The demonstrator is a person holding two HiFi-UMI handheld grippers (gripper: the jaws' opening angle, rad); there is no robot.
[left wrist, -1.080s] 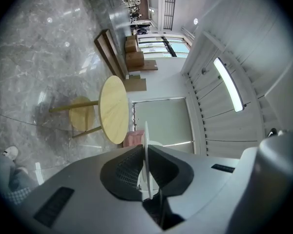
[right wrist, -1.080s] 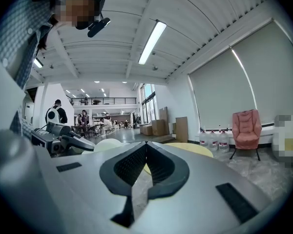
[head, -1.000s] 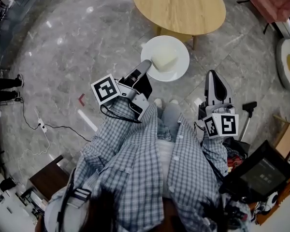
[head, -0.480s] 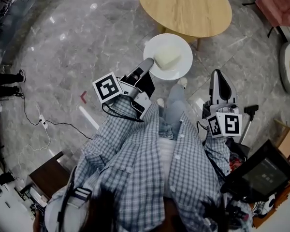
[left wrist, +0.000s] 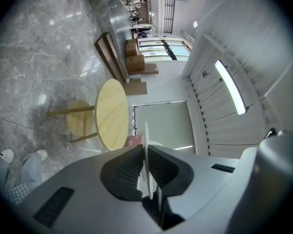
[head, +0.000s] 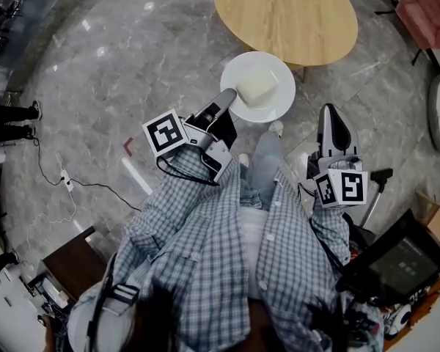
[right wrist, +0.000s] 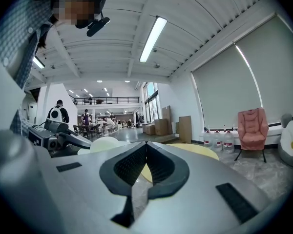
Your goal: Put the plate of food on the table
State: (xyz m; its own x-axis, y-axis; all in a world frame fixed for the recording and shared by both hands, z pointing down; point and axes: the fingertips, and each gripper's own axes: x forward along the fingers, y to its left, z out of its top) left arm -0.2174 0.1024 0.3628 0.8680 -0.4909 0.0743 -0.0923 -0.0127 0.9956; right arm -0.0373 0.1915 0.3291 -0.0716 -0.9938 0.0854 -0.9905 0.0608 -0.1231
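A white plate (head: pixel 268 101) carrying a pale block of food (head: pixel 255 86) hangs level over the grey marble floor, just short of the oval wooden table (head: pixel 286 13). My left gripper (head: pixel 229 94) is shut on the plate's near rim. In the left gripper view the plate (left wrist: pixel 146 145) runs edge-on between the pads, with the table (left wrist: pixel 110 113) beyond it. My right gripper (head: pixel 333 110) is held at the right, apart from the plate, shut with nothing in it. In the right gripper view its tips (right wrist: pixel 146 144) meet, and the plate (right wrist: pixel 105 143) shows at left.
A pink armchair (head: pixel 425 2) stands at the far right beyond the table. A cable (head: pixel 66 185) trails over the floor at left, near a bystander's feet (head: pixel 15 112). A dark low cabinet (head: pixel 73 266) and a dark screen (head: pixel 396 262) flank my body.
The table has slid right and a little nearer in the head view. One shoe has come forward under the plate. The plate stays in the left gripper; the right gripper is unchanged.
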